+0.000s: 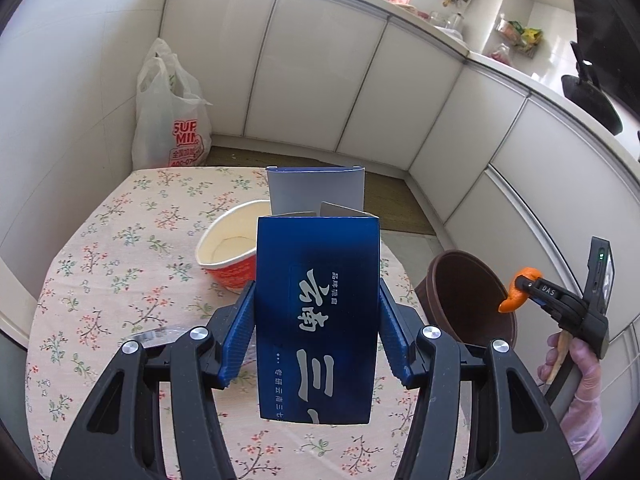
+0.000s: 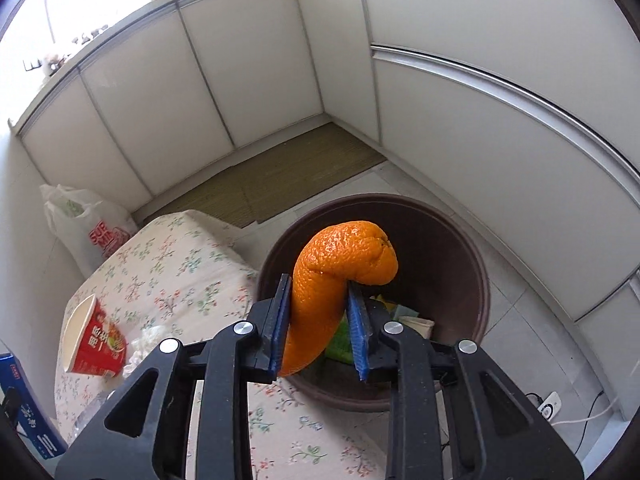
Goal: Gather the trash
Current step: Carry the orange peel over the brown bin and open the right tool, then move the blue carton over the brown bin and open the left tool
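My left gripper (image 1: 318, 312) clamps a blue carton (image 1: 316, 320) over the floral tablecloth (image 1: 100, 280). My right gripper (image 2: 320, 320) pinches orange peel (image 2: 340, 272) above the brown bin (image 2: 440, 240), right of the table. Red noodle cup (image 2: 96, 344) lies far left.

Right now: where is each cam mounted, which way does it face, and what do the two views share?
Left wrist: on the left gripper, angled down over the floral table; its fingers clamp a blue box; the right gripper and a gloved hand show.
Right wrist: on the right gripper, angled down at the brown bin; its fingers pinch an orange peel.
Shared: table, bin, peel, blue box, red paper cup, white plastic bag.
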Available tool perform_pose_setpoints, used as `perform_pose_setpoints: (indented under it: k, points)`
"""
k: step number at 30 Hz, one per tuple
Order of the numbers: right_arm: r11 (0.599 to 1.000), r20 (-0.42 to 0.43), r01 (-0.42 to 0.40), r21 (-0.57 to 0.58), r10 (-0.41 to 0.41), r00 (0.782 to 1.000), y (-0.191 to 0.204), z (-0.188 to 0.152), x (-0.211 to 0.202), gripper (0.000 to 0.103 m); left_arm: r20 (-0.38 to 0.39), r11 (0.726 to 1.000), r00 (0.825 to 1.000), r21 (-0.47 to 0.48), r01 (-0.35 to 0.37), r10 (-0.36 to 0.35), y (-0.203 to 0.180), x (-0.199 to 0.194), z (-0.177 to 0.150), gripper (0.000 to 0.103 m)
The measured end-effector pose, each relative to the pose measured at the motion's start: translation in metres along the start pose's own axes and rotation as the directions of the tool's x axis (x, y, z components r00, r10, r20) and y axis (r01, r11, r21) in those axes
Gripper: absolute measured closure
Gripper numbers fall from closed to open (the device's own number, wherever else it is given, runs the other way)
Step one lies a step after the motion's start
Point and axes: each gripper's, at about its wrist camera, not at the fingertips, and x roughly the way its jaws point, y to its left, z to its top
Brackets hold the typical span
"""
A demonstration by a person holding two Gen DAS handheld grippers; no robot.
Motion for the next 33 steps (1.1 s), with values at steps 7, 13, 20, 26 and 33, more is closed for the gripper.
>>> perform_pose_setpoints:
  k: [7,13,20,26,33]
  points:
    - [0.987,0.115,0.152,0.052,-0.157,0.981,-0.043,0.011,-0.018,0.020,-0.010,0.998,0.999,0.027,0.052,-0.052,-0.038,0.021,-0.005,0.047]
    - [0.953,0.201,0.301,0.024,-0.300,0.933,-0.061,0.016,-0.036,0.007,-0.043,0.990,0.989,0.029,0.141,-0.140,-0.084,0.050,-0.008,0.047]
    - [0.945,0.183,0.322,0.055,-0.327,0.927,-0.098,0.026,-0.046,0.007,-0.096,0.970,0.967,0.040,0.239,-0.234,-0.155,0.096,-0.009,0.047]
    - [0.941,0.144,0.313,0.126,-0.330,0.933,-0.128,0.037,-0.046,0.007,-0.154,0.952,0.945,0.057,0.301,-0.290,-0.220,0.134,-0.005,0.047]
    - [0.930,0.100,0.333,0.153,-0.350,0.932,-0.144,0.039,-0.039,0.007,-0.213,0.941,0.927,0.074,0.330,-0.309,-0.267,0.163,0.000,0.046]
